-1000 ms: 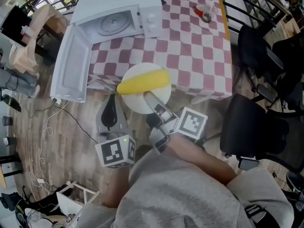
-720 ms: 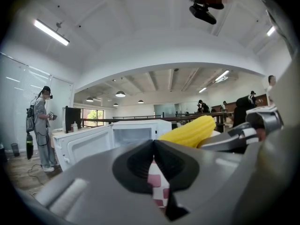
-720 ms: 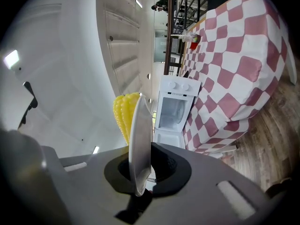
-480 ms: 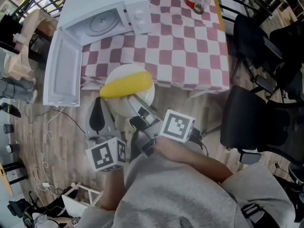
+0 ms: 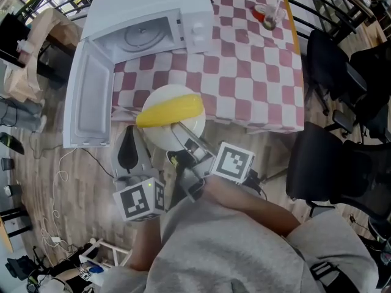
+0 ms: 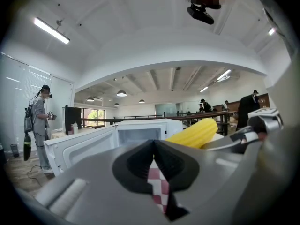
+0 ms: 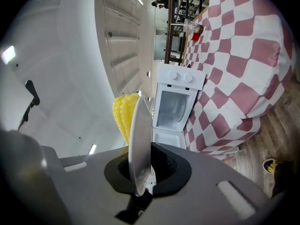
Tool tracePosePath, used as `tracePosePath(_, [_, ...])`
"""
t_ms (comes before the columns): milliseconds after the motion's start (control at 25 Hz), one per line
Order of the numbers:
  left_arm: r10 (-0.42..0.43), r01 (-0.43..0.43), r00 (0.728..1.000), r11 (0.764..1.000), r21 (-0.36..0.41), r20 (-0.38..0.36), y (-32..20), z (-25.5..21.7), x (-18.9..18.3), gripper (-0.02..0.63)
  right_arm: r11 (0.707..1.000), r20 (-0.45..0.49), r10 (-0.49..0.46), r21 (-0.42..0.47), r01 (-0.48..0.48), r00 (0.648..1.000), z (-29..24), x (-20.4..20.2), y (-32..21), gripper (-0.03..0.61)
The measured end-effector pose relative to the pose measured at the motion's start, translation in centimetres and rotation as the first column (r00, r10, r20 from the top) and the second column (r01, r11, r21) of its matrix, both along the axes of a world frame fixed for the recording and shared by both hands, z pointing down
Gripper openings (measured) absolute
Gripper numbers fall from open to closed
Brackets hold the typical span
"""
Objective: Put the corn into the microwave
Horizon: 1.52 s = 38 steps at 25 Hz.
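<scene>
corn (image 5: 170, 111) on plate (image 5: 164, 138), right tool (image 5: 182, 130) clamped on its rim; left tool (image 6: 153, 149) closed, seemingly empty; microwave (image 5: 146, 14) open

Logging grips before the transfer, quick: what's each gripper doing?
Left gripper: closed, empty.
Right gripper: closed on the plate rim, corn on it.

- Head view: bright, even daylight with soft shadows.
- Both gripper views: fisheye-warped, black corners, blurred foreground.
- Strip light (image 6: 50, 30) glares overhead.

Corn (image 5: 170, 110) on plate (image 5: 166, 137), over table's (image 5: 256, 72) near edge
Microwave (image 5: 153, 26) on far-left corner, door (image 5: 91, 102) swung out past left edge; cup (image 5: 269, 16) on far-right corner.
</scene>
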<state>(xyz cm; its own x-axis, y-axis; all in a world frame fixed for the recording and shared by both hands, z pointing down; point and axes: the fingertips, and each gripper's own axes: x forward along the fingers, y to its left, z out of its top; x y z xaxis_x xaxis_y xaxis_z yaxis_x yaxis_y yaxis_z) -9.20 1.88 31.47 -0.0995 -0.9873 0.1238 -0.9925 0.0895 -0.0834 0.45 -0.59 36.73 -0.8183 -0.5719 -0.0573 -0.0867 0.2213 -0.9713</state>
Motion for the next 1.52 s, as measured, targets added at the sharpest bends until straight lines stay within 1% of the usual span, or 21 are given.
tracePosePath(200, [-0.001,0.001,1.000,1.000,-0.016,-0.011,-2.2,0.5,-2.7,0.009,1.000,-0.014,0.007,-0.013,-0.007,1.000,0.4,-2.2,-2.5,0.006])
tracePosePath(360, [0.018,-0.018,1.000,0.999,-0.032,0.000,-4.3,0.8,-4.3,0.009,1.000,-0.025,0.021,-0.002,-0.021,0.999,0.3,-3.7,-4.5,0.006])
tracePosePath(640, [0.031,-0.031,1.000,0.999,-0.023,-0.002,-6.8,0.6,-7.3,0.009,0.999,-0.073,0.041,-0.027,-0.043,0.996,1.2,-5.8,-6.9,0.006])
tracePosePath(880, [0.047,-0.047,0.999,0.999,-0.015,-0.020,-8.2,0.1,-10.3,0.009,0.997,-0.065,0.072,0.007,-0.072,0.995,0.0,-8.3,-8.6,0.006])
tracePosePath(1200, [0.102,-0.103,0.995,0.994,-0.033,-0.020,-9.7,0.5,-11.9,0.009,0.993,-0.054,0.115,0.012,-0.114,0.992,-0.5,-10.7,-10.2,0.006])
tracePosePath(1360, [0.121,-0.121,0.992,0.992,-0.035,-0.025,-10.1,1.0,-13.1,0.009,0.991,-0.067,0.131,-0.004,-0.131,0.989,0.1,-11.9,-10.4,0.006])
tracePosePath(1520, [0.130,-0.131,0.991,0.991,-0.036,-0.032,-10.3,1.5,-14.2,0.009,0.989,-0.076,0.146,0.005,-0.146,0.986,0.3,-12.5,-10.3,0.006])
